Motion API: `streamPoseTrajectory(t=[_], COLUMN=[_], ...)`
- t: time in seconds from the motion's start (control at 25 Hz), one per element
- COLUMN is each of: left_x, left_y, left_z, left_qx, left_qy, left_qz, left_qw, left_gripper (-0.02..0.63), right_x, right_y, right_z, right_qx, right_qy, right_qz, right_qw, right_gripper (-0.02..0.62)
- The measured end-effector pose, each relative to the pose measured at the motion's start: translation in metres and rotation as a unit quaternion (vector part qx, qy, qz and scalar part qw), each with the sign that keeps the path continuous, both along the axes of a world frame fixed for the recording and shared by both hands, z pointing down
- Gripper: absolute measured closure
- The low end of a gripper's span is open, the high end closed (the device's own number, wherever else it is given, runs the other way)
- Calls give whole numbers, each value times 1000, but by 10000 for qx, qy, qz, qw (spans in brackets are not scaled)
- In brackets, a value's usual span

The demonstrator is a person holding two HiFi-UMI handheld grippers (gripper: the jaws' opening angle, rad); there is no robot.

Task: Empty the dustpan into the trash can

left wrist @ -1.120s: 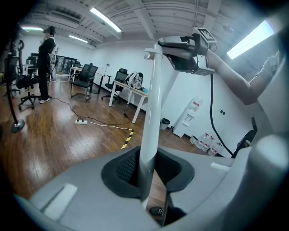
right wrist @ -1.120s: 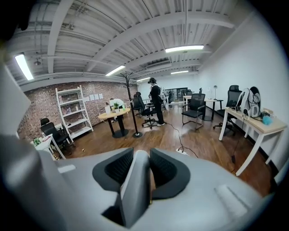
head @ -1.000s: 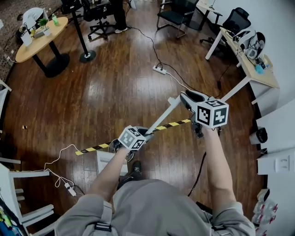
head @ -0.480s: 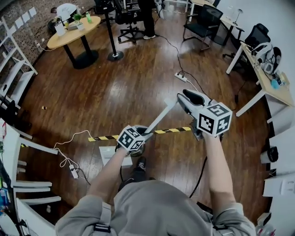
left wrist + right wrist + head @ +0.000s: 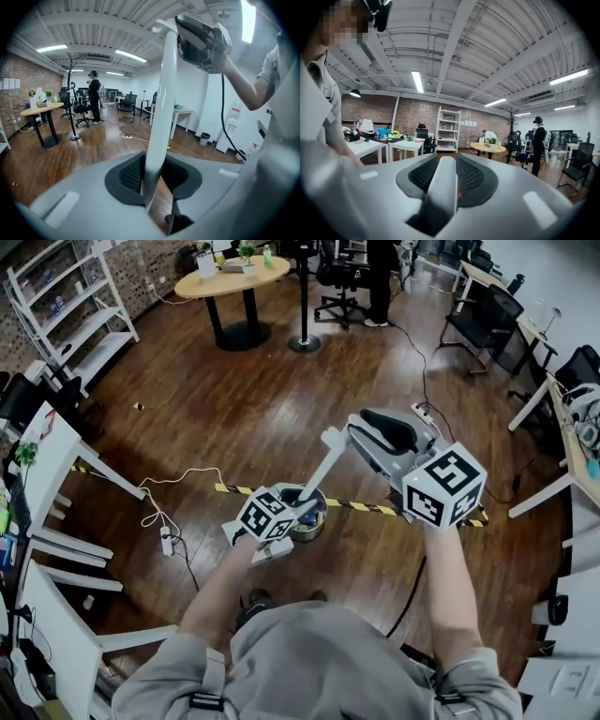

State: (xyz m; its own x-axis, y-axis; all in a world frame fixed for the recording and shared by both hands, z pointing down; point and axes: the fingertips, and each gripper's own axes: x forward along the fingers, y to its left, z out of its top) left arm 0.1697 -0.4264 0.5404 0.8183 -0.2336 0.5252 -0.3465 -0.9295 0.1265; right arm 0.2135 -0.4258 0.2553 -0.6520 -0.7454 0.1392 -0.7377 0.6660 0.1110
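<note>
Dark wood flooring carries a small round silvery metal trash can (image 5: 315,524). The left gripper (image 5: 298,506) and right gripper (image 5: 349,439) each clamp the white long-handled dustpan (image 5: 323,470). Its pan seems just beside the can, half hidden. Tipping off-centre, or the handle twisting in the pads, would scatter dirt.

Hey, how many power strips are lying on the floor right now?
2. One power strip lies left of the person; the other lies just beyond the right gripper. More may be hidden behind furniture or the person.
</note>
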Motion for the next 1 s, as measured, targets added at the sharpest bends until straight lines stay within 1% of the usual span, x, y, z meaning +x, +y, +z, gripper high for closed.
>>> streamPoseTrajectory(t=[0.08, 0.16, 0.28, 0.36, 0.44, 0.52, 0.68, 0.88, 1.0], left_x=[-28, -58, -106, -135, -161, -181, -214, -256, -278], left_y=[1, 0, -3, -5, -7, -7, 1, 9, 16], left_z=[2, 6, 18, 26, 31, 33, 35, 55, 63], left_qx=[27, -30, -315, -492, -546, -607, -778, -1027, -1165], left_qy=[-45, -15, 89, 155, 228, 366, 643, 665, 742], left_qz=[-146, -343, -726, -897, -1034, -1144, -1308, -1734, -1959], left_qw=[9999, 9994, 9968, 9946, 9929, 9909, 9863, 9772, 9708], left_gripper=[523, 522, 522, 520, 486, 447, 399, 397, 399], right_x=[-35, -72, -129, -162, -188, -208, -240, -276, -289], right_y=[2, 0, -6, -9, -12, -13, -19, -29, -36], right_z=[-1, 2, 13, 23, 31, 37, 54, 94, 125], right_qx=[60, 104, 109, 82, 44, -3, -41, 46, 45], right_qy=[96, 241, 432, 514, 572, 632, 843, 1231, 1377], right_qz=[-261, -444, -655, -763, -841, -902, -922, -831, -759], right_qw=[9996, 9987, 9969, 9957, 9948, 9939, 9922, 9889, 9875], right_gripper=[479, 479, 480, 480, 480, 480, 479, 480, 480])
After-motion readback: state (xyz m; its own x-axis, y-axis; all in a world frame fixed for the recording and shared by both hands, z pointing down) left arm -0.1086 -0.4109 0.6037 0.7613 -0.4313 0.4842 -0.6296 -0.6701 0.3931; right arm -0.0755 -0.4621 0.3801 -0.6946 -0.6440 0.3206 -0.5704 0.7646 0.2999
